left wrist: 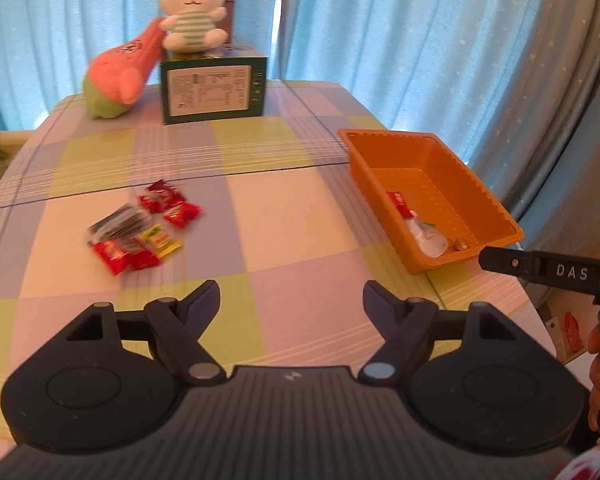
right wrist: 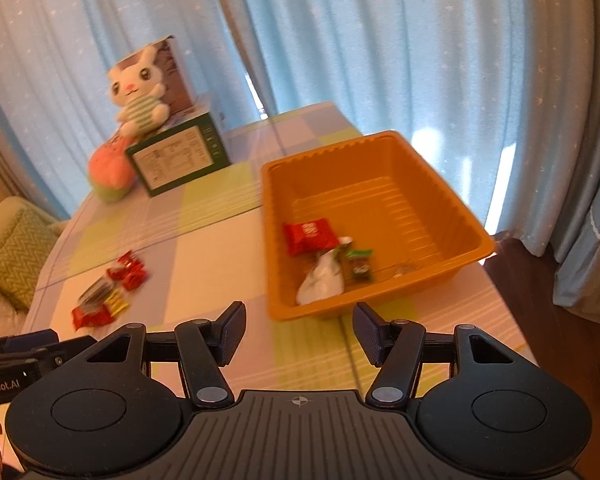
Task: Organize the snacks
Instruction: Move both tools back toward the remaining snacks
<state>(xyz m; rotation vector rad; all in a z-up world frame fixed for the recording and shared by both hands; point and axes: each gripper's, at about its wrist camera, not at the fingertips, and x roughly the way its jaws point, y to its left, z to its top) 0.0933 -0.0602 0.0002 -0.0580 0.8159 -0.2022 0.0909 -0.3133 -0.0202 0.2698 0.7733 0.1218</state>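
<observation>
Both grippers, left (left wrist: 291,300) and right (right wrist: 299,330), hover tilted down over the table (left wrist: 260,216), fingers apart, holding nothing.

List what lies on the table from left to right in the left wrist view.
Pink plush → pile of snack packets → green box with the white bunny plush on it → orange tray.
</observation>
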